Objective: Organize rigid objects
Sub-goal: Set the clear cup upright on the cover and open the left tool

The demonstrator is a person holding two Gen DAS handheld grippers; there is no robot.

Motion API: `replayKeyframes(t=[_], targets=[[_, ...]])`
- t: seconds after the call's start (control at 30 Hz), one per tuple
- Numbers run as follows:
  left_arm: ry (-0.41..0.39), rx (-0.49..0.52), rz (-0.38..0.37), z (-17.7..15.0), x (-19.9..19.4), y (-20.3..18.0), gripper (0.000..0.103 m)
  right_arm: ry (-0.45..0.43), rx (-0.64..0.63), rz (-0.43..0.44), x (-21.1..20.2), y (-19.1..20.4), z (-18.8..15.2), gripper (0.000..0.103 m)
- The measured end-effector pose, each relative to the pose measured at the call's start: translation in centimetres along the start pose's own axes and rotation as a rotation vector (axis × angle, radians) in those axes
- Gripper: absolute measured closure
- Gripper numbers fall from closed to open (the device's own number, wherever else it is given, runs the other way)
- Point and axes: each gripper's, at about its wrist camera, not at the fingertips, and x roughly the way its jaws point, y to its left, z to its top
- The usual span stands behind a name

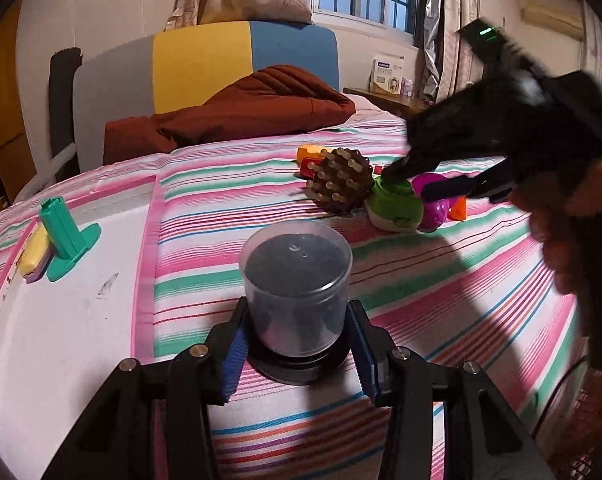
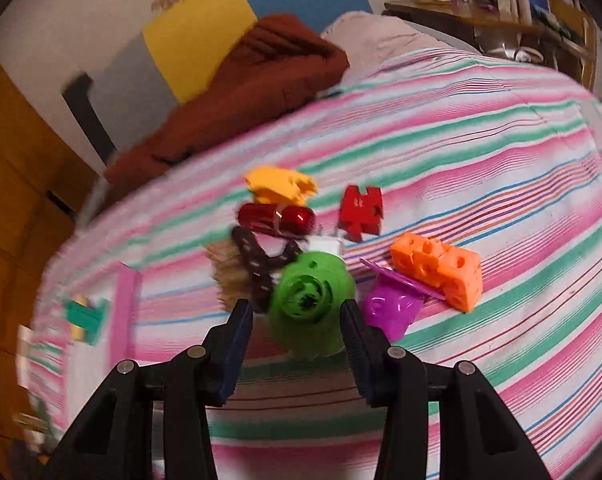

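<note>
Here the thing in hand is the clear plastic jar [image 1: 295, 286], standing upside down on its black lid [image 1: 301, 364] on the striped bedsheet [image 1: 441, 280], near the right edge of the white tray [image 1: 61, 320]; the left gripper [image 1: 297, 354] has it between its blue pads, jaws partly open to the jar's width and seemingly pressing low on its sides. To do this well, I judge the grip should stay low and level so the jar does not tip, and the carry should clear the tray's pink rim before setting down beside the teal stand [image 1: 67, 236] and the yellow block [image 1: 33, 256].

Farther right lies the toy pile; the right gripper [image 2: 297, 320] straddles the green round piece [image 2: 311, 300], jaws partly open, pads close at either side; blur hides whether they press. Around it sit the brown bristle brush [image 1: 339, 182], purple piece [image 2: 389, 308], orange holed block [image 2: 441, 270], red piece [image 2: 361, 214], red capsule [image 2: 275, 218] and yellow piece [image 2: 281, 188].
</note>
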Motion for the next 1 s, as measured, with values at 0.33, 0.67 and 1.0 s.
replayKeyframes(t=[0.33,0.67,1.0], targets=[[0.021,0.078,0.005,-0.5,0.4,-1.6,0.034,0.022,0.028,0.011,2.3,-0.9,1.6,0.053],[0.005,0.075,-0.013,-0.8,-0.1,-1.6,0.03,0.023,-0.034,-0.008,2.5,0.4,1.8,0.05],[-0.012,0.001,0.004,-1.1,-0.8,-0.8,0.014,0.048,-0.011,0.028,3.0,0.2,2.2,0.048]])
